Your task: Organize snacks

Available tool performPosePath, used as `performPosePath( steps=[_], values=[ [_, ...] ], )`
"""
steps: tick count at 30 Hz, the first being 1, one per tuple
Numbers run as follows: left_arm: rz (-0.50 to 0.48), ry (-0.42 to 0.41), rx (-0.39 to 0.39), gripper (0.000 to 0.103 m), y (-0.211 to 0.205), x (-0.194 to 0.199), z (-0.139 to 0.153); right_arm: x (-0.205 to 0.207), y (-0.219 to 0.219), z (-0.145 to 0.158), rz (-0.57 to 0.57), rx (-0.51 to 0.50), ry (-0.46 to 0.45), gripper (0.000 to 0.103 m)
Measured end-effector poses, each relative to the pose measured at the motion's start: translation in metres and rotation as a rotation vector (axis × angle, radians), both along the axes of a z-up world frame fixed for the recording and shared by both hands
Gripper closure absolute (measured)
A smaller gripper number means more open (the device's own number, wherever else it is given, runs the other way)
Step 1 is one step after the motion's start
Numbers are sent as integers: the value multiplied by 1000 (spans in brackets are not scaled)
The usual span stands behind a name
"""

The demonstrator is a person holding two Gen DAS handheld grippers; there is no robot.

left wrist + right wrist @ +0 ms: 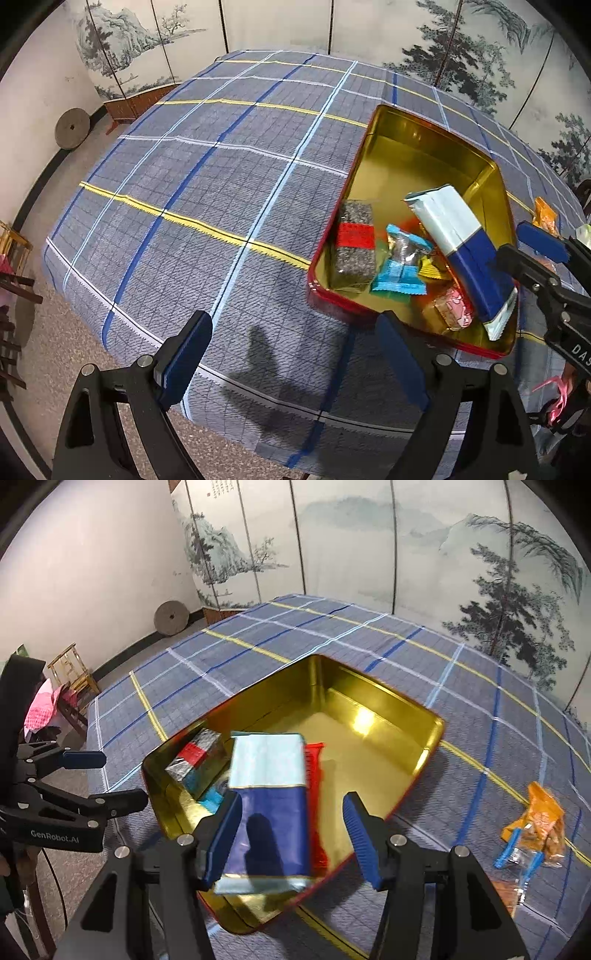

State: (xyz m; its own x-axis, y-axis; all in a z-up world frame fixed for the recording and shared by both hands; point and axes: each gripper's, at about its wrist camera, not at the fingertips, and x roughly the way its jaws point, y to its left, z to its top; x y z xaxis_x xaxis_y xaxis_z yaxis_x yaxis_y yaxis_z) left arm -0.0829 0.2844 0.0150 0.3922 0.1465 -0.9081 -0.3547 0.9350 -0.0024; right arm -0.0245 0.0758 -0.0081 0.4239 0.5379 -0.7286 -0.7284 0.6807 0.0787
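Observation:
A gold-lined red tin (436,127) (439,723) sits on the plaid tablecloth and holds several snacks. Among them are a dark block with a red label (352,245) (195,755), a light-blue wrapper (400,266) and a pink sweet (454,308). A long white-and-blue packet (461,240) (266,805) leans over the tin's near rim. My right gripper (291,836) (524,251) stands around its blue end, open, with the right pad (360,838) clear of it. My left gripper (293,362) (107,779) hangs open over bare cloth, left of the tin.
An orange packet (539,819) (545,216) and a clear packet with blue marks (524,856) lie on the cloth right of the tin. The table's near edge runs under the left gripper. A painted folding screen, a millstone (170,617) and a wooden chair (74,672) stand beyond.

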Motion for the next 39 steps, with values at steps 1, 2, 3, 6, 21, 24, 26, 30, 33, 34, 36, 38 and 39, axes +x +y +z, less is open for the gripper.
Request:
performPosePath(
  steps=[1, 2, 3, 6, 21, 24, 26, 30, 33, 34, 36, 38, 39],
  values=[
    [-2, -1, 0, 15, -1, 1, 1, 2, -5, 0, -10, 3, 1, 45],
    [-2, -3, 1, 15, -2, 1, 1, 4, -12, 0, -22, 5, 6, 45],
    [-3, -7, 2, 15, -3, 1, 3, 6, -18, 0, -29, 7, 8, 45],
    [0, -19, 1, 15, -5, 3, 8, 14, -40, -1, -74, 5, 4, 45],
    [-132, -75, 42, 15, -58, 29, 32, 94, -198, -6, -425, -59, -48, 45],
    [-180, -77, 38, 15, -79, 41, 34, 110, -216, -13, -451, -72, -32, 45],
    [-213, -76, 36, 15, -92, 48, 35, 120, -223, -19, -461, -80, -18, 45],
    [-283, -71, 23, 15, -124, 66, 36, 133, -229, -28, -464, -91, 2, 45],
    [-331, -74, 15, 15, -145, 78, 36, 144, -228, -35, -457, -84, 23, 45],
    [-350, -75, 17, 15, -152, 81, 36, 147, -227, -37, -452, -79, 30, 45],
    [-390, -72, 23, 15, -167, 87, 34, 152, -224, -40, -445, -76, 35, 45],
    [-424, -75, 25, 15, -179, 92, 32, 157, -220, -44, -436, -74, 38, 45],
    [-451, -85, 24, 15, -186, 95, 31, 161, -218, -46, -435, -76, 42, 45]
  ],
)
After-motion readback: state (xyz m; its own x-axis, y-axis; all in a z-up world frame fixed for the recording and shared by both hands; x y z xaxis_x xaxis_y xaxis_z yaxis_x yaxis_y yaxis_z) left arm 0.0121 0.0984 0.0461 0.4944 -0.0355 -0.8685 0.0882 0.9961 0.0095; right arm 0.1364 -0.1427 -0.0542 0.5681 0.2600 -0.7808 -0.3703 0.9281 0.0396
